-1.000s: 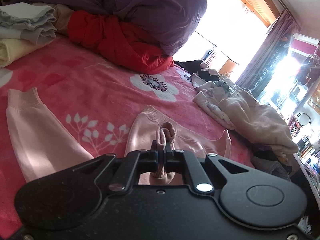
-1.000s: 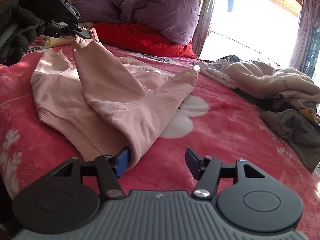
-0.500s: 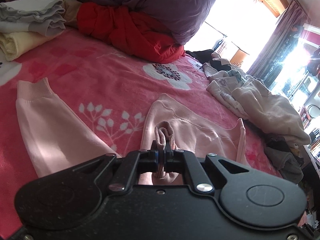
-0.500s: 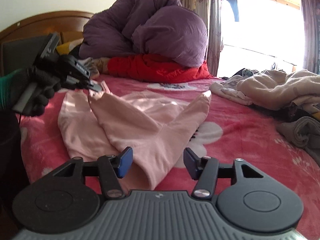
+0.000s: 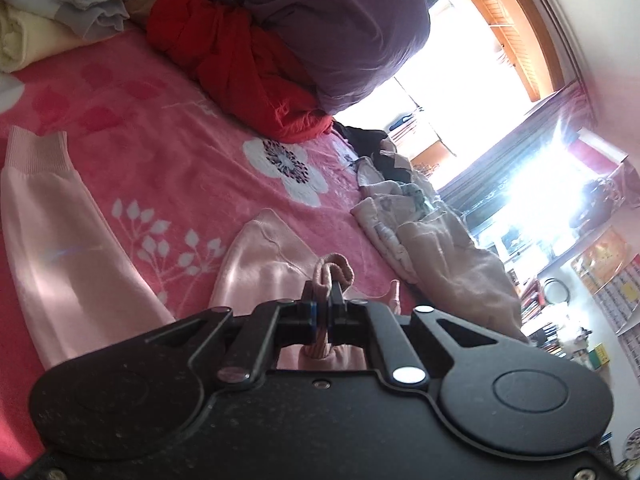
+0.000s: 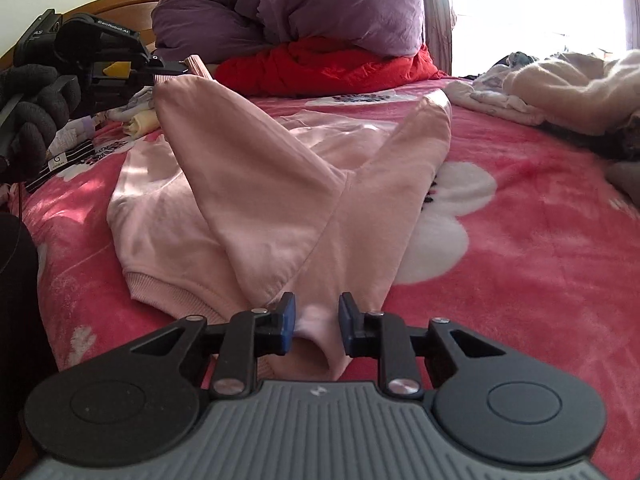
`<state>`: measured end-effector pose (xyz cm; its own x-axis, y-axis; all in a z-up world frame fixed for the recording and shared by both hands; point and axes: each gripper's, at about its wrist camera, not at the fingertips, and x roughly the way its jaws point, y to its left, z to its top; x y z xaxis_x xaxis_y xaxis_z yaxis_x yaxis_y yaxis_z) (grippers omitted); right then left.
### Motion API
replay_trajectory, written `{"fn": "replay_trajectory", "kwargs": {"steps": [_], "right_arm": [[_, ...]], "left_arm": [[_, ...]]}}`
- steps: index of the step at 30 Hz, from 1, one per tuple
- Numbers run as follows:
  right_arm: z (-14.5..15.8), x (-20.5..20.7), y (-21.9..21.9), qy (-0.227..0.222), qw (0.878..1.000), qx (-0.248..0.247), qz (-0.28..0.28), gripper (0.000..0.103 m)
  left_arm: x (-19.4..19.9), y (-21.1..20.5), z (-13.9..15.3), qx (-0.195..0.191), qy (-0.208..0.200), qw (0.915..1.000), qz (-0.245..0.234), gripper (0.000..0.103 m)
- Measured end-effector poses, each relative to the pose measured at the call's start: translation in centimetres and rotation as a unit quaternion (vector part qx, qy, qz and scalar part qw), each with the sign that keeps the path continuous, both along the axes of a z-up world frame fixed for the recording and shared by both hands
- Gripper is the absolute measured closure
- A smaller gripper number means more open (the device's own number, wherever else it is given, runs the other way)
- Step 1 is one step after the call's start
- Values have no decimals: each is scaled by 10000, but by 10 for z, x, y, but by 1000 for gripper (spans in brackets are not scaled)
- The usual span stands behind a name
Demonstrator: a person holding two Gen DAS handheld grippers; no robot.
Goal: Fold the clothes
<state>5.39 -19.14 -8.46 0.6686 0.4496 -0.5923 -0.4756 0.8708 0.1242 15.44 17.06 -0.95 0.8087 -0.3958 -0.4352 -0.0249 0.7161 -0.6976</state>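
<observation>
Now pink sweatshirt (image 6: 248, 184) between closing right tongs (image 6: 316, 322)

Your left gripper (image 5: 323, 300) has its jaws clamped tight on a ribbed pink cuff (image 5: 334, 274), held up off the bed and tipped a little downward; your gloved left hand (image 6: 30, 108) wraps its handle. Your right gripper (image 6: 316, 320) sits low, angled down, its jaws closing with pink sweatshirt (image 6: 256, 200) fabric between the blue pads (image 6: 289, 322), not yet pinched.
</observation>
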Motion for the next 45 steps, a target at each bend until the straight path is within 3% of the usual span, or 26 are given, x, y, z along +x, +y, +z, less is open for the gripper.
{"fn": "replay_trajectory", "kwargs": {"steps": [3,6,13,15,16,18,19,20,22,23,24,25,27,30,35,38,40,41,42,45], "right_arm": [[2,-2,3,-66,9999,-145,48,77],[5,-6,6,-127,9994,-291,107,77],[6,-5,7,-96,9986,-451,264,75],[6,-4,8,-74,9983,-487,298,75],[7,-5,10,-104,9978,-571,333,75],[8,-7,12,-147,9972,-644,353,74],[9,-7,12,-166,9973,-628,346,74],[12,-8,10,-206,9976,-581,330,74],[16,-8,7,-272,9981,-474,269,74],[18,-7,6,-292,9984,-432,215,74],[19,-6,5,-317,9986,-390,162,74],[19,-6,4,-361,9987,-349,104,74],[19,-2,1,-420,9988,-246,-9,74],[16,5,1,-353,9994,-46,-35,74],[9,9,6,-259,9996,39,43,74],[9,10,4,-236,9997,97,43,74],[9,11,3,-199,9997,150,38,74],[8,12,3,-169,9997,164,41,74],[7,13,3,-139,9997,178,45,73],[5,14,3,-24,9998,167,54,73]], "left_arm": [[18,-6,-25,728,278,9967,207,101],[33,-6,-56,966,623,9930,278,101],[27,-13,-39,1293,83,9914,163,101],[32,-24,-41,1995,194,9794,230,98],[34,-29,-44,2453,233,9686,344,96],[31,-39,-42,3356,145,9390,737,96],[27,-44,-36,3567,-6,9308,795,96],[25,-49,-28,3634,-140,9281,793,91],[24,-67,-11,3703,-431,9258,633,80],[24,-77,-3,3695,-573,9261,514,69],[26,-88,4,3518,-701,9331,243,59],[30,-102,8,3269,-823,9414,-74,56],[44,-129,11,2789,-861,9540,-679,56],[81,-160,3,2178,-524,9681,-1120,56],[138,-189,-16,1623,83,9763,-1427,56],[155,-200,-20,1532,224,9758,-1545,56],[164,-205,-24,1413,323,9758,-1640,57],[168,-206,-27,1374,375,9757,-1666,67],[170,-205,-28,1409,392,9756,-1640,95],[173,-203,-29,1578,374,9745,-1550,98]]}}
